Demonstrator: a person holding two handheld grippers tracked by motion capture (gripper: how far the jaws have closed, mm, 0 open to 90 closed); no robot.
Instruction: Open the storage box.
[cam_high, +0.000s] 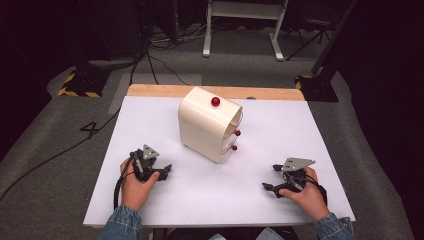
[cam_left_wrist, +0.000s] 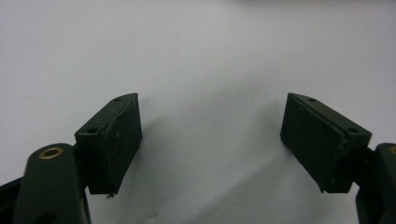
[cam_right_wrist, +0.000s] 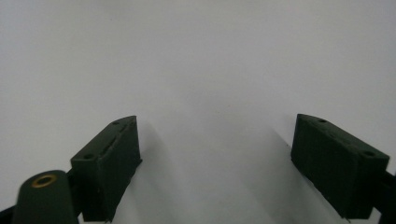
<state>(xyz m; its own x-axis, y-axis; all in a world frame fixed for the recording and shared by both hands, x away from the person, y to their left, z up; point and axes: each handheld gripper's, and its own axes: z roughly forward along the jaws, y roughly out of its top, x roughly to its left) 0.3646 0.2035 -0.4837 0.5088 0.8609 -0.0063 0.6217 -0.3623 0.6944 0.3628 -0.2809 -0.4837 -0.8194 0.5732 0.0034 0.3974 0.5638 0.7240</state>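
A cream drawer cabinet (cam_high: 207, 125) stands mid-table, red knobs (cam_high: 237, 133) on its front. Your left gripper (cam_high: 161, 172) and right gripper (cam_high: 270, 188) rest nearer you to either side, jaws spread, empty. It looks rigid, smooth, probably light: pinch a knob.

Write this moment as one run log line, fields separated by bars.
left gripper: open, on table | right gripper: open, on table | cream drawer unit: centre, untouched

- One cream rounded plastic drawer cabinet (cam_high: 207, 125)
- Three small red round knobs (cam_high: 215, 101) on it
- Two black two-jaw grippers: left gripper (cam_high: 161, 171), right gripper (cam_high: 270, 183)
- One white table (cam_high: 150, 125)
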